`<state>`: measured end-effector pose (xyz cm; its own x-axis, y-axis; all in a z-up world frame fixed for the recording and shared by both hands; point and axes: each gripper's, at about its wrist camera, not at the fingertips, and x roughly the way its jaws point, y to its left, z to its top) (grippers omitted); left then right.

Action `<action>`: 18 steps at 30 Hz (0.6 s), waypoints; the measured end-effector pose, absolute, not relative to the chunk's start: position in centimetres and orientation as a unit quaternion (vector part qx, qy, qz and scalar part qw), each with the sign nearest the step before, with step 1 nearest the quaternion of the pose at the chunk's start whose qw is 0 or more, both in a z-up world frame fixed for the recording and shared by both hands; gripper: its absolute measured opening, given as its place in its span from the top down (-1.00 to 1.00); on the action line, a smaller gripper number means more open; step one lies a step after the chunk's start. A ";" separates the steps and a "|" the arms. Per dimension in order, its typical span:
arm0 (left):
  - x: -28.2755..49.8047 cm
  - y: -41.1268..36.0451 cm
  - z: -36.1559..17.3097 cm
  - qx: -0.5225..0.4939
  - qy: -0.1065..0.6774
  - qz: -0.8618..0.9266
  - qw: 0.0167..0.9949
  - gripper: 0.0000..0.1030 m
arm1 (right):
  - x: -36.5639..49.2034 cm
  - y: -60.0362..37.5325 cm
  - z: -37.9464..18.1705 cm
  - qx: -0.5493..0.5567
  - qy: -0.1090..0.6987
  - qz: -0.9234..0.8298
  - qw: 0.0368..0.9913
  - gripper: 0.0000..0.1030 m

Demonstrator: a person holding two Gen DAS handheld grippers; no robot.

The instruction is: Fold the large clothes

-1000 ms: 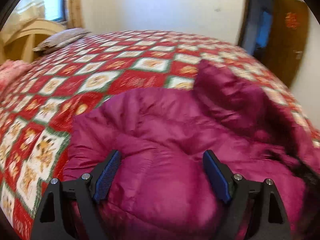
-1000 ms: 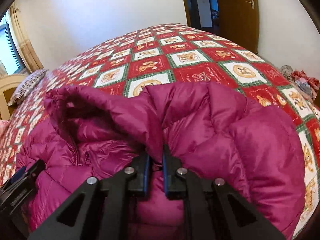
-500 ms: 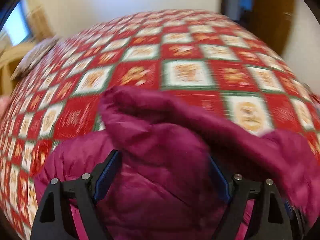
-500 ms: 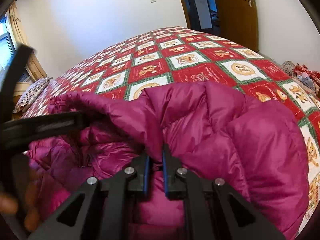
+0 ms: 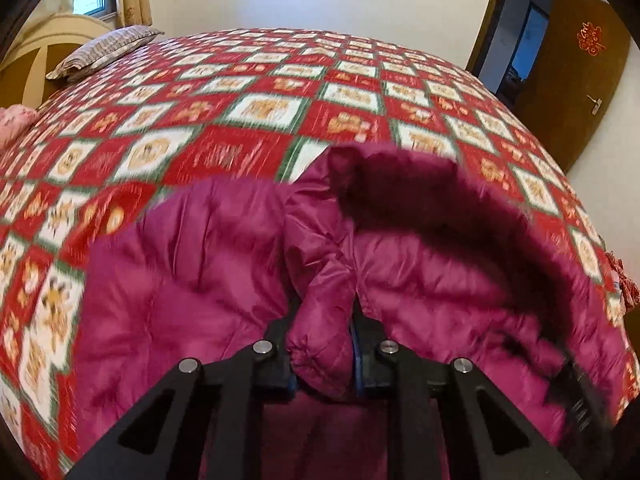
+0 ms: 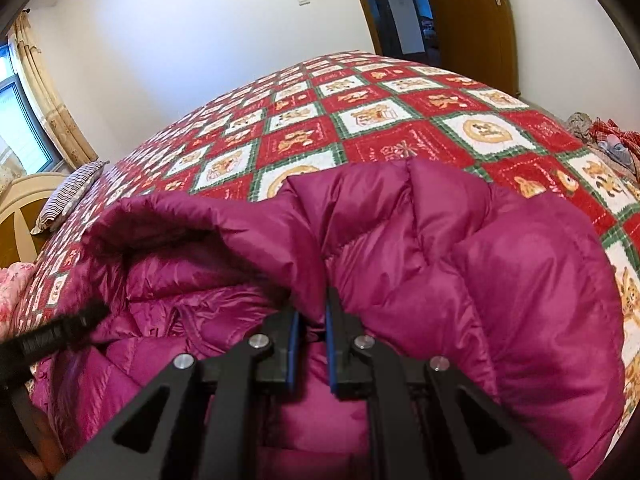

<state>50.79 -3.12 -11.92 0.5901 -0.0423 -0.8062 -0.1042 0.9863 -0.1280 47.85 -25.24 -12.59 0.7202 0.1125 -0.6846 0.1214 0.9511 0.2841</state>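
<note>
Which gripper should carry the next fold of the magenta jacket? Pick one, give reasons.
Probably left. The left gripper has just closed on a loose cuffed end of the jacket. The right gripper pinches a bulky fold, better as anchor.

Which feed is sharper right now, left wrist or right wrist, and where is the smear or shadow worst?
Right wrist view: sharp; the magenta quilted down jacket and red patchwork bedspread read cleanly, apart from a blurred black bar at the left edge. Left wrist view: motion-smeared across the bedspread, worst at lower left; a dark shadow fills the jacket's raised fold. Both: fisheye bulge, soft indoor light, no hard glare.
</note>
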 end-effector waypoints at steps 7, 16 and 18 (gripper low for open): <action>48.9 -2.3 -13.2 -0.118 0.399 0.009 0.910 0.60 | 47.9 -25.1 -12.6 0.154 0.376 -0.003 0.914 0.80; 48.5 -1.0 -13.3 -0.169 0.379 -0.013 0.910 0.59 | 45.8 -25.9 -8.3 0.155 0.341 -0.060 0.925 0.71; 48.5 -1.1 -13.3 -0.164 0.378 -0.010 0.911 0.59 | 45.9 -26.3 -6.6 0.165 0.325 -0.104 0.925 0.56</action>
